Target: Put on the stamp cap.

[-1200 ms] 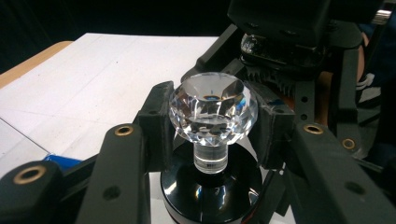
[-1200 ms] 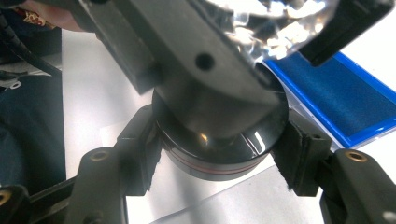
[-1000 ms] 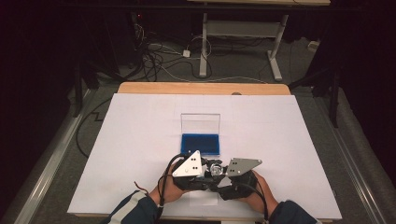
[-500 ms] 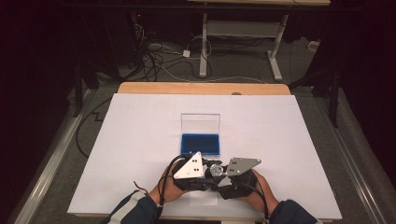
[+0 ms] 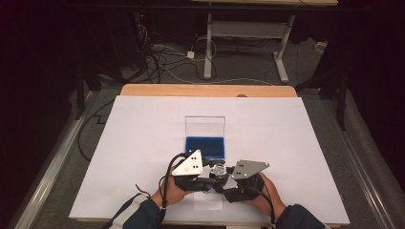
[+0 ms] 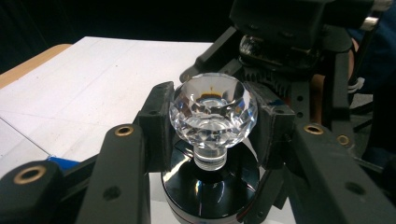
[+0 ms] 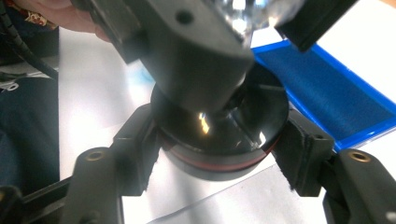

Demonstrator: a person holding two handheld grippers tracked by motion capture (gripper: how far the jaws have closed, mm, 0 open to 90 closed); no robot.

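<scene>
A faceted clear crystal knob (image 6: 212,109) stands on a round black base with a red ring (image 7: 219,135). My left gripper (image 6: 212,126) is shut on the crystal's sides, one pad on each flank. In the high view both grippers meet near the table's front edge, left gripper (image 5: 214,172) and right gripper (image 5: 222,182), with the crystal (image 5: 219,168) between them. My right gripper (image 7: 219,158) straddles the black base. Its jaws have just been opening, and the pads (image 7: 303,154) stand at the base's sides without pressing it.
An open blue case (image 5: 205,147) with an upright clear lid (image 5: 205,126) sits just beyond the grippers; its blue lining (image 7: 327,93) lies close behind the base. The white table sheet (image 5: 296,143) stretches to both sides. Cables and a stand are on the floor beyond.
</scene>
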